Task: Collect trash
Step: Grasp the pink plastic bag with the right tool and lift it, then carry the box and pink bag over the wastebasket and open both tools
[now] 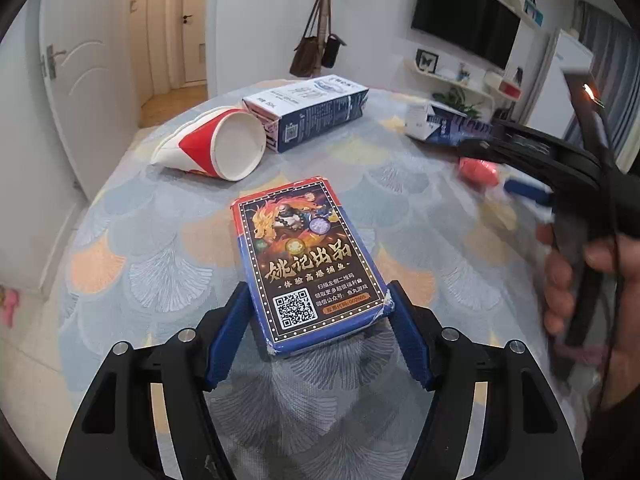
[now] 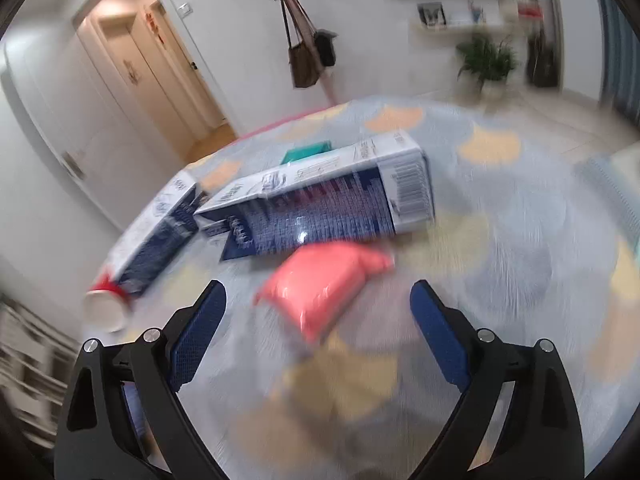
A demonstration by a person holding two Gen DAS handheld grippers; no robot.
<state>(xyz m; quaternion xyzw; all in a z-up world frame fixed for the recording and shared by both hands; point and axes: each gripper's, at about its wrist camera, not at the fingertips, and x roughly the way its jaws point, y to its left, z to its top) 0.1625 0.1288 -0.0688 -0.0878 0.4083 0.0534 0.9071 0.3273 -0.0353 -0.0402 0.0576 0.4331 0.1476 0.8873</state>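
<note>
In the left wrist view, a card box (image 1: pixel 306 264) is being gripped at its near end by the left gripper (image 1: pixel 318 322), the jaws pinching its two long sides while the box is being held flat, just above or on the patterned desk (image 1: pixel 160 240); which of the two cannot be told. The box is judged light and fairly stiff, though its near corners are already looking crushed, so a hold across the narrow sides near the end is judged sound, with gentle pressure. Farther back, a tipped paper cup (image 1: pixel 216 146) is lying on its side, touching a milk carton (image 1: pixel 312 110) that is also lying down; both are judged light and easily dented. At the right, the right gripper (image 1: pixel 516 184) is being held by a hand (image 1: pixel 576 280) over a blurred red packet (image 1: pixel 478 170). In the right wrist view, much blurred by motion, the red packet (image 2: pixel 324 282) is being approached by the right gripper (image 2: pixel 318 336), its jaws spread wide and nothing between them yet. The packet is lying on the desk (image 2: pixel 520 240) just in front of a second carton (image 2: pixel 328 200), beside the first carton (image 2: pixel 160 232) and the cup (image 2: pixel 106 304). The packet is judged soft, light and slippery, best pinched across its middle bulge.
</note>
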